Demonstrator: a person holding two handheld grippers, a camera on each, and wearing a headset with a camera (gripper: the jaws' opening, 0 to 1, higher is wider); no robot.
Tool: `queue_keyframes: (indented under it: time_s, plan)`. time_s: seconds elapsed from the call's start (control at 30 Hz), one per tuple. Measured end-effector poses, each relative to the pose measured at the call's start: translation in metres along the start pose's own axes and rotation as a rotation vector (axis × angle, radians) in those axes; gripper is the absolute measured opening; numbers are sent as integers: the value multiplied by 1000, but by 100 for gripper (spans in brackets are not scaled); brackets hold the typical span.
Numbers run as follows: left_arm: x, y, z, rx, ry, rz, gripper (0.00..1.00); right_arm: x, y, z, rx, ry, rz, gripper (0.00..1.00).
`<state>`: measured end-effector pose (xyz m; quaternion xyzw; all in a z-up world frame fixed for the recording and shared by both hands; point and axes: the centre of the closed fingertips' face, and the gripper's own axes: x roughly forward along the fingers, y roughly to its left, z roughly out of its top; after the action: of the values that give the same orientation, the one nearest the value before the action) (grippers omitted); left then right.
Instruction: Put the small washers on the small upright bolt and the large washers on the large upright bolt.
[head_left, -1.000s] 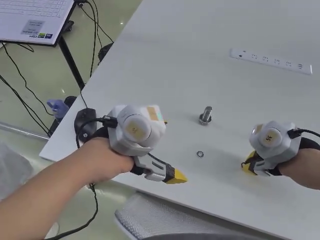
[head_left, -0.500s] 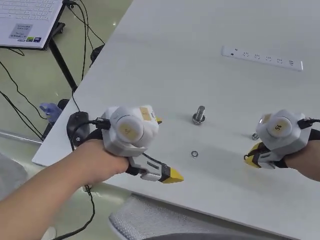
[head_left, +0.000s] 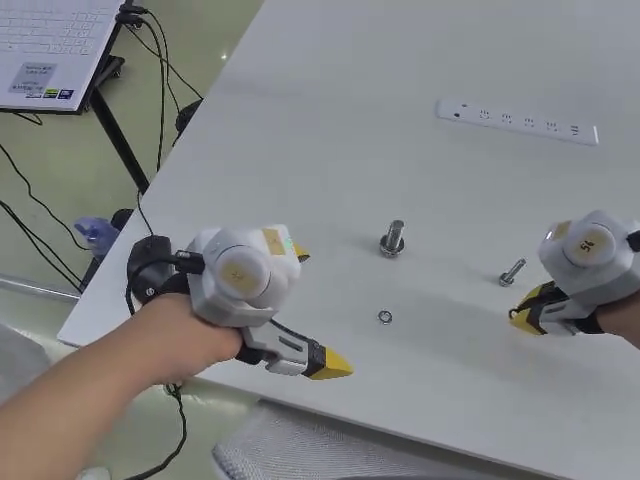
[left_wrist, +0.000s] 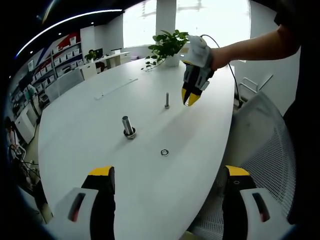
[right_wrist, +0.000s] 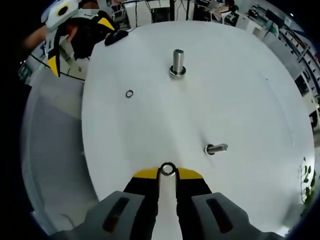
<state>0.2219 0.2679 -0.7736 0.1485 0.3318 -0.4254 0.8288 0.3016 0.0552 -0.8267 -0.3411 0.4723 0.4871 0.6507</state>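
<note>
The large bolt (head_left: 392, 240) stands upright mid-table with a washer round its base. The small bolt (head_left: 512, 272) stands to its right. One loose washer (head_left: 384, 317) lies flat in front of the large bolt. My left gripper (head_left: 313, 308) hovers over the near table edge, open and empty, its jaws wide apart in the left gripper view (left_wrist: 168, 175). My right gripper (head_left: 525, 320) sits just right of the small bolt. In the right gripper view it (right_wrist: 168, 172) is shut on a small washer (right_wrist: 168, 169), with the small bolt (right_wrist: 216, 148) close ahead and the large bolt (right_wrist: 177, 62) farther off.
A white power strip (head_left: 515, 120) lies at the back of the white table (head_left: 330, 130). The table's near edge (head_left: 420, 440) runs just under both grippers, with a mesh chair below it. A laptop on a stand (head_left: 50, 50) and cables sit off the table's left side.
My right gripper has drifted to the right, away from the large bolt, uncovering the small bolt. The left gripper has kept its place by the near edge. The head camera has shifted.
</note>
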Motion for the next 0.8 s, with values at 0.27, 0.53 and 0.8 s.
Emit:
queue_keyframes:
  time_s: [0.27,0.53,0.8]
  plan:
    - [3,0,-4,8,19,-4,89,-7,-19,3,9,4,-28,12]
    - [5,2,-8,3,24,-6,89,-16,-44,7,22,0,-62,12]
    - [5,0,-5,3,16,-8,89,-21,-65,17,25,-12,-95,12]
